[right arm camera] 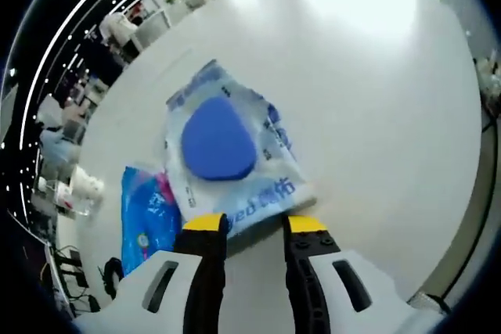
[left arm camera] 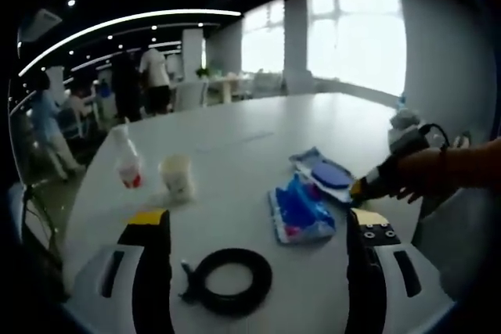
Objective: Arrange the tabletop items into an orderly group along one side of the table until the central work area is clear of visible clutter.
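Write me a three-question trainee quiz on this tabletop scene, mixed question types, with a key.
1. True or false: the black ring lies between the left gripper jaws' bases in the left gripper view.
2. Which item is the right gripper at? A. the cup B. the wipes pack with the blue lid C. the bottle
3. Fill in: the blue packet lies ___ the wipes pack.

Key: 1 true; 2 B; 3 beside.

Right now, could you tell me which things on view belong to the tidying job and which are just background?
Job:
- pale wipes pack, at the right gripper
- blue packet
- black ring
- cup
- bottle
- white table

Background:
- people
- windows
- far furniture
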